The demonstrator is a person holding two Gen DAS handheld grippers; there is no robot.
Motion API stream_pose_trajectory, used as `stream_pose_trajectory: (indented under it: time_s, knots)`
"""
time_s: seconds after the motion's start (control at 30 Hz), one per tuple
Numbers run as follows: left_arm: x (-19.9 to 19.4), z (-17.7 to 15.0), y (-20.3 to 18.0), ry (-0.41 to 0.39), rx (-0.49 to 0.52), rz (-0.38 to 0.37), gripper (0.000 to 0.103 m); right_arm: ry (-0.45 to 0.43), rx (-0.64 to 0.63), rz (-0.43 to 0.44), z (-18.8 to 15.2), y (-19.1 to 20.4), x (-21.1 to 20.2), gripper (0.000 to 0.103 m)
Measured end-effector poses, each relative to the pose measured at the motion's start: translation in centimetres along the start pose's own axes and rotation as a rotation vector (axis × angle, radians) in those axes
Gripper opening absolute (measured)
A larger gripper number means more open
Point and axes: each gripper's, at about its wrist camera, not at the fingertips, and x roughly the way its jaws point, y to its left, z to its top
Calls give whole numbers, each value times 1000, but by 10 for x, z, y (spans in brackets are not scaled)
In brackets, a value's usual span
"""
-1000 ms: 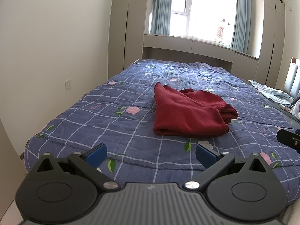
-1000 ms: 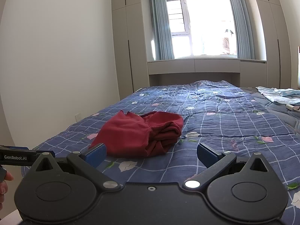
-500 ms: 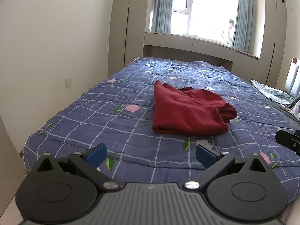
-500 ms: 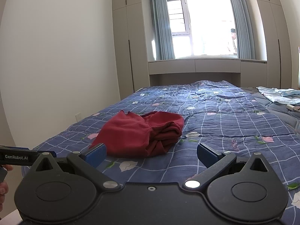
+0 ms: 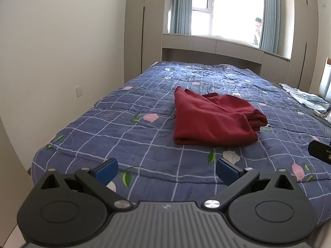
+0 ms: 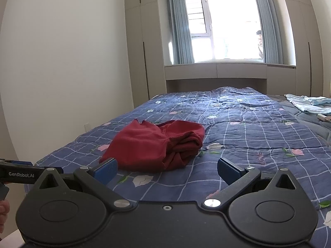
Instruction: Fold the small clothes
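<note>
A red garment [image 5: 213,122] is lying bunched on a blue checked quilt [image 5: 134,136] covering a bed, well ahead of two hand-held grippers that are hovering over the quilt's near edge. The left gripper [image 5: 166,170] is pointing at the cloth from slightly to its left, its blue-padded fingers [image 5: 106,168] spread wide and gripping nothing. The right gripper [image 6: 166,169] is standing just as wide and empty, with the garment [image 6: 155,144] sitting ahead and left of its centre line, beyond the left pad.

From the left camera, the garment is showing a smooth folded flank facing the tool and a rolled end turned toward the right. The right camera is looking into that rolled end, where the layers are crumpled into thick folds. It is also catching the left gripper's side [image 6: 20,173] at the frame's left edge, lettered "GenRobot.AI", and part of a hand [image 6: 4,210] beneath it. The left camera is showing a dark piece of the right gripper [image 5: 320,152] at its right edge.

Pale blue clothes [image 6: 308,104] are lying at the bed's far right, well apart from the red piece. A person [image 6: 259,43] is standing outside the window [image 6: 223,29].
</note>
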Motion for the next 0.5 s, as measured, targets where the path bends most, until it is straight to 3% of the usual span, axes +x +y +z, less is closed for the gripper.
stream_pose_trajectory:
  time_s: [0.5]
  knots:
    - [5,-2,0,10,11,0,103,15,0,3,-3,0,5,102]
